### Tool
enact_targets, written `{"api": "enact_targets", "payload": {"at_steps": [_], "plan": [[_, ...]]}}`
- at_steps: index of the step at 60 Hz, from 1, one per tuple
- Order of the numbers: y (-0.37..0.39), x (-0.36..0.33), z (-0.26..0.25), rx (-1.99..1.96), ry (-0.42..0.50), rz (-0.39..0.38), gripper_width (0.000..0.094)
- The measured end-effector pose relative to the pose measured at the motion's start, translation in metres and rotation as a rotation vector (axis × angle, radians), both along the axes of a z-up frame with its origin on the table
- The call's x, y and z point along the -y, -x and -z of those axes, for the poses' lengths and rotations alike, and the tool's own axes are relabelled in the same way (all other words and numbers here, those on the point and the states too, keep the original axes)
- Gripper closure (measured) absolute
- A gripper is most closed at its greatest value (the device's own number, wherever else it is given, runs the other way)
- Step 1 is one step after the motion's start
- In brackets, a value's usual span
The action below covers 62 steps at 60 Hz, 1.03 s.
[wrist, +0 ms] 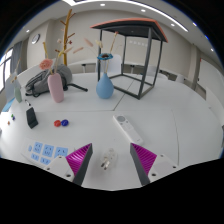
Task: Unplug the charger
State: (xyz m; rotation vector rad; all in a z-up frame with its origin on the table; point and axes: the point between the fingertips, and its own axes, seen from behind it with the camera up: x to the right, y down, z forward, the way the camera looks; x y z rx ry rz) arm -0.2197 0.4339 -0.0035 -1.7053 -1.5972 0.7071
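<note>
White, smooth tabletop throughout, with a bright room beyond. Probable charger: a white, oblong, rounded plastic block, lying flat just ahead of the fingers, slightly toward the right one; too small to tell plug from socket or to trace a cable. Looks untouched, so unplugging judged not yet begun: approach, grasp and pull all left to do. Gripper spread wide, holding nothing, magenta pads facing each other across the gap. Between the fingers, a small white object resting on the table, clear of both pads; identity unclear. Beside the left finger, a cluster of flat blue cards. Further out, a small black box and two little balls, red and blue. Beyond those, a glossy blue vase with a narrow neck, a matte pink vase, a thin black metal frame with a slanted top, and a yellow wooden branching stand.
</note>
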Motion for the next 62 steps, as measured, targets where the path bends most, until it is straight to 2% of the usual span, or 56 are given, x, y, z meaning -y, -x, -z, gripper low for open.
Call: {"api": "enact_targets", "payload": {"at_steps": [1,4,7,14,19,30,44,49,62], "plan": [[-0.003,0.001,-0.003,-0.001,-0.001,0.000,0.0065],[-0.014,0.000,-0.017,-0.002,-0.009,-0.001,0.0114],[-0.028,0.001,-0.035,-0.014,-0.028,-0.010,0.0081],[-0.082,0.008,-0.085,-0.013,-0.047,-0.026,0.0085],[-0.133,0.019,-0.121,0.001,-0.035,-0.042,0.0085],[-0.256,0.039,-0.190,0.042,0.036,-0.027,0.0084],[-0.335,0.043,-0.224,0.040,0.010,0.012,0.0083],[-0.340,0.039,-0.227,0.015,-0.024,0.019,0.0083],[-0.329,0.042,-0.224,-0.005,-0.010,0.003,0.0084]]}}
